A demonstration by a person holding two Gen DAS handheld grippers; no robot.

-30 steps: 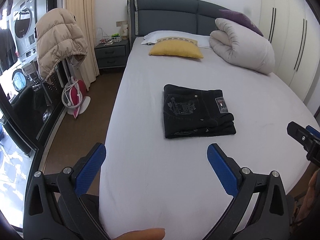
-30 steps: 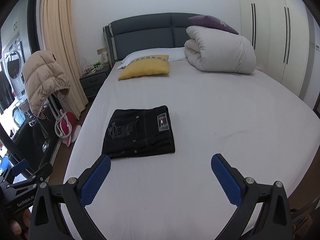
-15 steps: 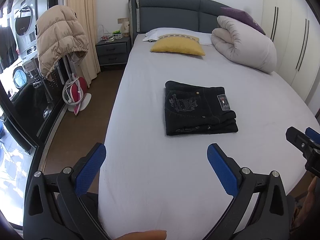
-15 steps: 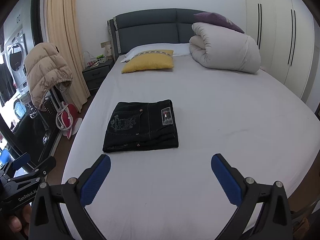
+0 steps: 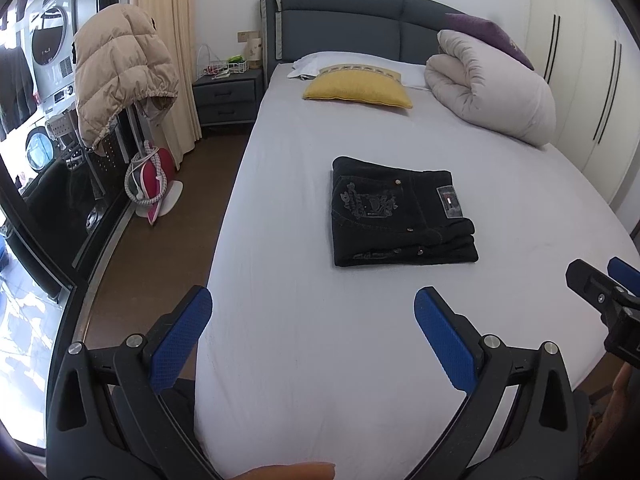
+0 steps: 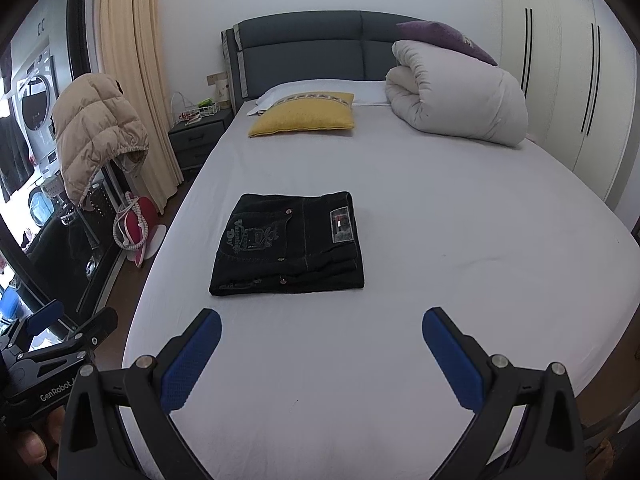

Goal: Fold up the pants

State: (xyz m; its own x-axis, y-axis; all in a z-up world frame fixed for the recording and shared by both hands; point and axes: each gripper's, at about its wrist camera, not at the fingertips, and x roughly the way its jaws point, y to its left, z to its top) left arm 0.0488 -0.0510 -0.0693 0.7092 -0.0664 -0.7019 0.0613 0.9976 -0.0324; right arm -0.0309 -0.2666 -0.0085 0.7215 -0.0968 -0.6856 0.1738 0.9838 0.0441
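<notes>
Both tools are hanging over the near end of a bed, and neither is touching anything. Left tool (image 5: pixel 312 316) is holding its two blue-padded fingers (image 5: pixel 182 334) spread wide apart, with only bare sheet showing between them. Right tool (image 6: pixel 320 340) is doing the same, its blue pads (image 6: pixel 448 356) standing far apart above the white sheet. Each tool is also peeking into the other's view: the left one at the lower left edge of the right wrist view, the right one at the right edge of the left wrist view.

Black pants (image 6: pixel 290 240) are lying folded into a neat, thick rectangle on the bed (image 6: pixel 440 208), near its middle and a little toward the left side. They are sitting well ahead of both tools, apart from them. A pocket with pale embroidery and a small label patch are facing up.

Farther back, a yellow pillow (image 6: pixel 306 116) is resting near the dark grey headboard (image 6: pixel 312 46), and a rolled white duvet (image 6: pixel 456 94) is sitting beside it on the right. To the left of the bed, a beige puffer jacket (image 5: pixel 120 68) is hanging over a stand, near a grey nightstand (image 5: pixel 226 98).
</notes>
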